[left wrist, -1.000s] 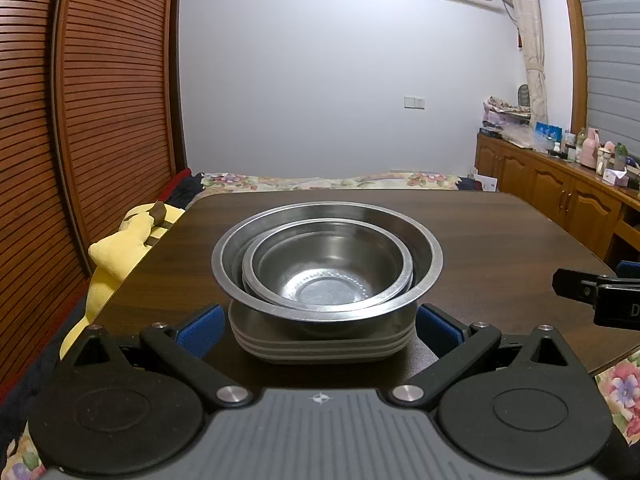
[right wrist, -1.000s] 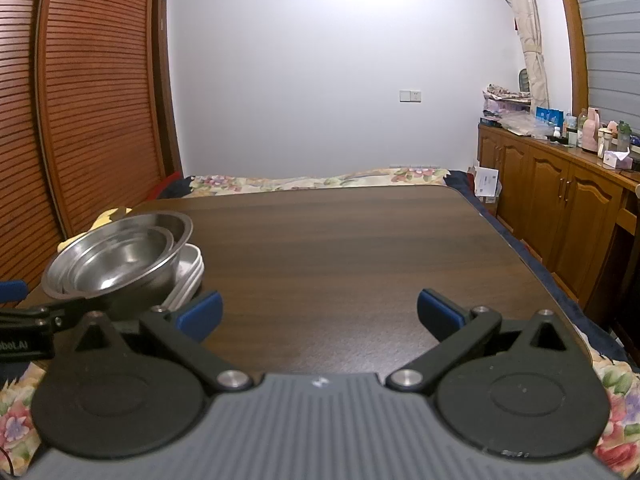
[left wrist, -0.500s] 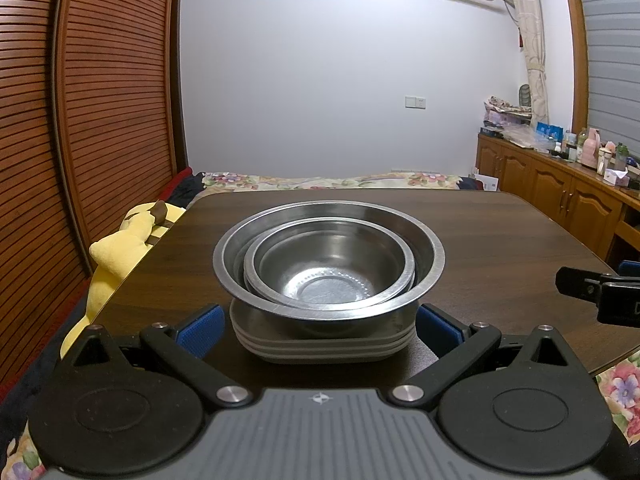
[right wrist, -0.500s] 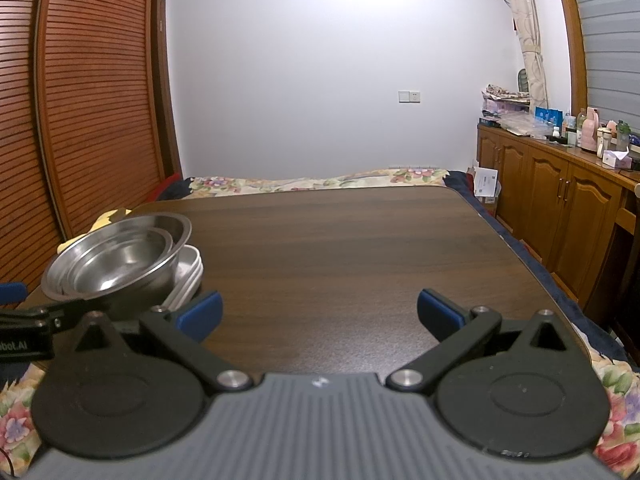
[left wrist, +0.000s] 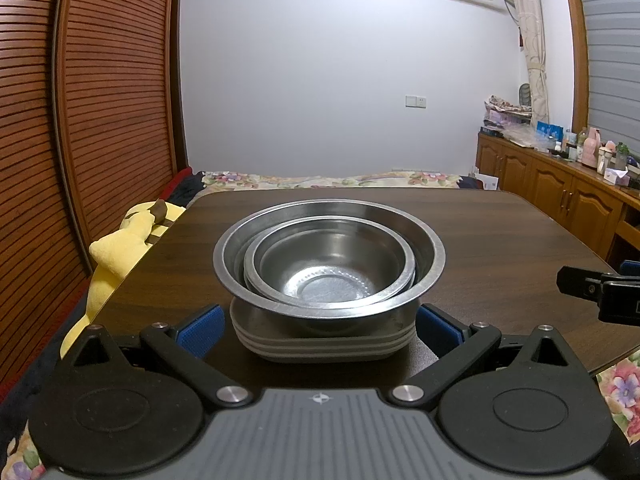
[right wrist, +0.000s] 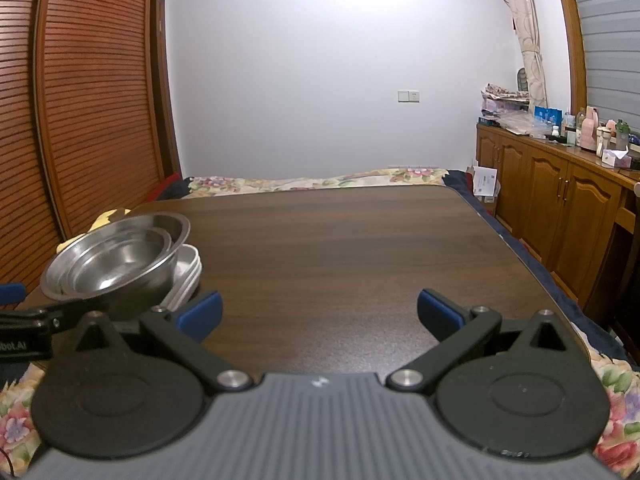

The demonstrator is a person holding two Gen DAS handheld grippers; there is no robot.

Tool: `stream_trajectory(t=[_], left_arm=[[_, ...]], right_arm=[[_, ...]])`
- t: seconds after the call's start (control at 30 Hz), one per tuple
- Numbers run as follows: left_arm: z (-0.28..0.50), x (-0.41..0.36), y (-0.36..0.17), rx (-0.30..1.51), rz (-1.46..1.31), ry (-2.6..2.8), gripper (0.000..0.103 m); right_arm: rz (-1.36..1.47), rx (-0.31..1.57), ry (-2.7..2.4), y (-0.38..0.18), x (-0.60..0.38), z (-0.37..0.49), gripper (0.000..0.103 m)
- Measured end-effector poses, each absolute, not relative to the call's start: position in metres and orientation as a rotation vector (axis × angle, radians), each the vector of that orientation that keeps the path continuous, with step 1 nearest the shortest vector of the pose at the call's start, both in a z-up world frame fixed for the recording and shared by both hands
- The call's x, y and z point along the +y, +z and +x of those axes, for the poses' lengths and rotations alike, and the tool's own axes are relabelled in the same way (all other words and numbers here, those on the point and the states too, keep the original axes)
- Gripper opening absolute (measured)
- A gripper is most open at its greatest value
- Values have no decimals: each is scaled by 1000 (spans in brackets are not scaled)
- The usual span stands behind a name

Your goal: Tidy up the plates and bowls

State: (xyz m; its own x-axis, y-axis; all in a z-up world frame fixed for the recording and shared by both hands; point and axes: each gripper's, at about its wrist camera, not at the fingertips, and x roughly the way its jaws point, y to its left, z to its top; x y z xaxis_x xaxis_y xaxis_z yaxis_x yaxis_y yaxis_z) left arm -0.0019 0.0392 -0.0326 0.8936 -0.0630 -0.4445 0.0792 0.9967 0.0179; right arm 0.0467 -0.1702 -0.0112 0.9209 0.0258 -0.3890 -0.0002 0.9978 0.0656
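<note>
Gaping wide, your left claw [left wrist: 319,326] flanks rounded grey plates [left wrist: 324,346] under nested shiny steel bowls [left wrist: 329,258], their bases hidden; your right claw [right wrist: 319,311] spreads over dark woodgrain counter [right wrist: 360,248].

The left gripper [left wrist: 319,326] is level, its jaws spread wide, blue-padded fingers [left wrist: 200,325] at about 10 and 2 o'clock (nothing clamped). The right gripper [right wrist: 319,311], off at its 3 o'clock, is level and equally wide apart.
</note>
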Motion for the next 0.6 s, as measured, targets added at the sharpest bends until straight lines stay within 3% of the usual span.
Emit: stream_trajectory(t=[0.6], left_arm=[[-2, 42, -34, 461, 34, -73, 103]], right_arm=[[72, 404, 10, -12, -170, 49, 103]])
